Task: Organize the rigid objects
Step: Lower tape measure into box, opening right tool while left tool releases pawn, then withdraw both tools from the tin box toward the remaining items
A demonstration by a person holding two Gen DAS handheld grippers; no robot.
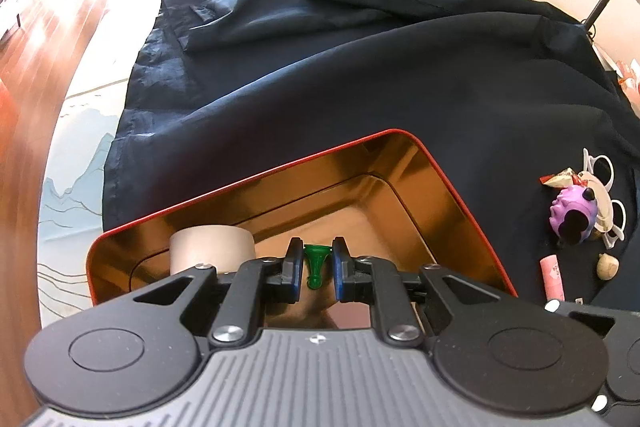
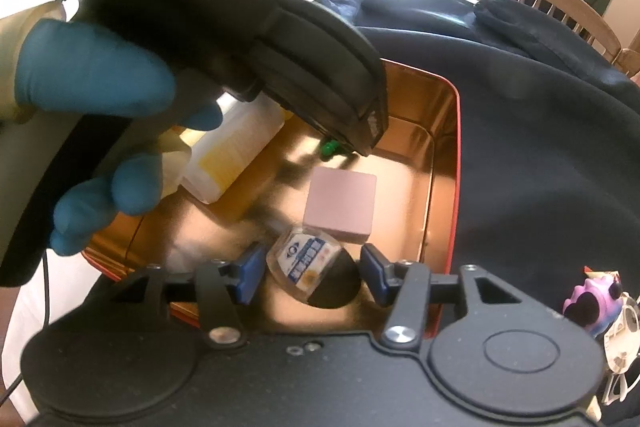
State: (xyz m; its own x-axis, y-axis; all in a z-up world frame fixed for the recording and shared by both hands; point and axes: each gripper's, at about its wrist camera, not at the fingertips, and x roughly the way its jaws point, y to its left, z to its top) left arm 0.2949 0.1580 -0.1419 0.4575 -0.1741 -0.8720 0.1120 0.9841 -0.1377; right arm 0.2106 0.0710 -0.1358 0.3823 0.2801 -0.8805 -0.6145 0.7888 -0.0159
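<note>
While the left gripper [image 1: 313, 269] pinches a small green plastic pawn-shaped piece [image 1: 314, 264] over the red-rimmed gold metal tin [image 1: 460, 195], depositing appears underway; releasing comes next; only the right wrist view shows the right gripper [image 2: 312, 277] spread wide, empty, above a small printed jar [image 2: 306, 263].

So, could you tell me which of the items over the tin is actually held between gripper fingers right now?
The small green piece, held between the left gripper's pads above the tin; the pink block and labelled bottle lie loose.
</note>
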